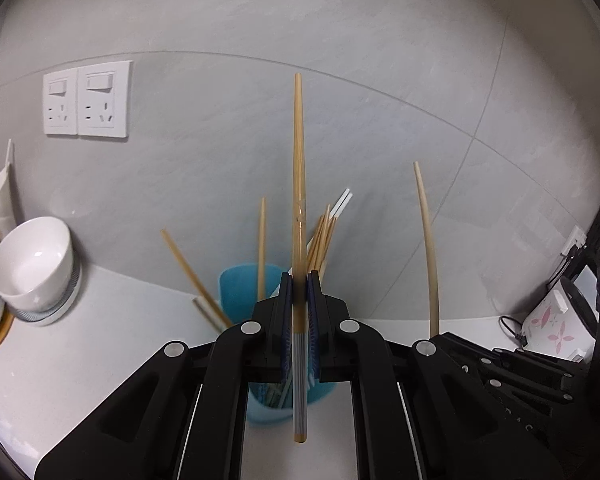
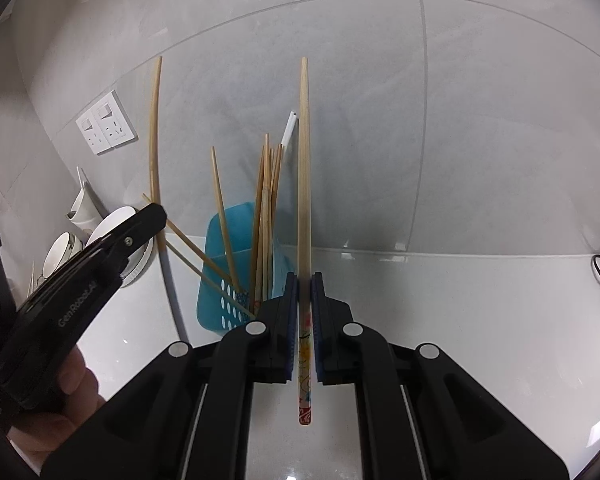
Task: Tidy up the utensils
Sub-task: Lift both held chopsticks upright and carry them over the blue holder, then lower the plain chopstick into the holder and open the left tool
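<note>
At the far left of the counter stand white bowls, with wall sockets above them. These play no part in the job.

Mid-scene, against the tiled wall, stands the blue holder. It already has a bunch of chopsticks standing in it, most of them upright and a few leaning out to the left over its rim. So a good share of the sorting looks done. What is left, as far as can be seen, is the two sticks in the tongs; whether more lie loose elsewhere cannot be told.

The left tongs are closed tight on a bamboo chopstick with a grey ribbed end. It runs straight up between the pads, thin tip high against the wall and grey end hanging near the camera. The holder sits just behind and below these tongs, partly hidden by them.

The right tongs are likewise clamped on a chopstick with a painted end, also tip up, with the patterned end pointing back toward the camera. From this side the holder is just left of the tongs and slightly farther off, its perforated wall facing near. The left tongs show at the left edge here, with a hand behind them.

Both sticks are held above and near the holder, not yet in it. My guess is that each must be tipped and lowered into the holder next.
</note>
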`<state>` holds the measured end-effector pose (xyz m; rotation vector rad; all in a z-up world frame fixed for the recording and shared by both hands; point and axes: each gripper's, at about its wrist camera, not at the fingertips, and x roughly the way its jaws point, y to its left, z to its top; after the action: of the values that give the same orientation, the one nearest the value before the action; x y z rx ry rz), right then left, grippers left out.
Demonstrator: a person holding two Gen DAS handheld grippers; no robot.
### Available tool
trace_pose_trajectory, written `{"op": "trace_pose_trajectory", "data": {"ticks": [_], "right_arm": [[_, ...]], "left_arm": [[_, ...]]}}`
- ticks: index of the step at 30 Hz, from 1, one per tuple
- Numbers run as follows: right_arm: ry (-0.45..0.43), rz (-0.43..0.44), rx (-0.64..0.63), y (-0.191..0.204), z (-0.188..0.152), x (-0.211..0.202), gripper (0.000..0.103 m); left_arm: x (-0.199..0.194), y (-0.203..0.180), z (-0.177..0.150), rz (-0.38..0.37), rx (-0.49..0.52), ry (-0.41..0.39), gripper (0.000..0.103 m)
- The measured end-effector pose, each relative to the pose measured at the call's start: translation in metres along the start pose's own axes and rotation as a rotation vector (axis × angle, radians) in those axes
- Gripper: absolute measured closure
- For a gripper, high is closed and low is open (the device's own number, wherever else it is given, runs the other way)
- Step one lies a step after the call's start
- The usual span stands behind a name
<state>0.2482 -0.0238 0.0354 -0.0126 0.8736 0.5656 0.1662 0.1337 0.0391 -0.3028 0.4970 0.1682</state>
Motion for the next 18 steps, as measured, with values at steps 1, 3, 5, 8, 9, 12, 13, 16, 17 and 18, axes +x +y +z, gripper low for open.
{"op": "trace_pose_trajectory", "data": {"ticks": [1, 3, 5, 8, 9, 12, 13, 16, 17, 18], "right_arm": [[0.0, 0.002, 0.003, -0.001, 0.001, 0.002, 0.097], [0.002, 0.0, 0.008, -0.003, 0.002, 0.007, 0.097], [0.008, -0.005, 0.014, -0.005, 0.003, 0.013, 0.097], [0.024, -0.013, 0.029, -0.01, 0.002, 0.023, 0.097], [0.028, -0.016, 0.032, -0.012, 0.002, 0.025, 0.097], [0.038, -0.023, 0.039, -0.016, -0.001, 0.03, 0.097], [0.04, -0.025, 0.04, -0.016, -0.001, 0.032, 0.097], [0.043, -0.023, 0.047, -0.02, -0.003, 0.034, 0.097], [0.043, -0.02, 0.049, -0.02, -0.003, 0.034, 0.097], [0.044, -0.019, 0.049, -0.02, -0.004, 0.035, 0.097]], "left_arm": [[0.003, 0.0, 0.0, -0.005, 0.007, -0.017, 0.096], [0.01, -0.001, -0.001, -0.011, 0.025, -0.045, 0.096], [0.016, -0.002, -0.002, -0.003, 0.037, -0.058, 0.096], [0.025, -0.005, -0.007, 0.002, 0.052, -0.078, 0.096], [0.028, -0.006, -0.009, 0.003, 0.058, -0.086, 0.096], [0.035, -0.006, -0.012, 0.009, 0.068, -0.101, 0.096], [0.038, -0.006, -0.014, 0.012, 0.07, -0.103, 0.096], [0.045, -0.004, -0.018, 0.017, 0.077, -0.114, 0.096], [0.047, -0.004, -0.02, 0.017, 0.076, -0.116, 0.096], [0.05, -0.003, -0.022, 0.019, 0.076, -0.113, 0.096]]}}
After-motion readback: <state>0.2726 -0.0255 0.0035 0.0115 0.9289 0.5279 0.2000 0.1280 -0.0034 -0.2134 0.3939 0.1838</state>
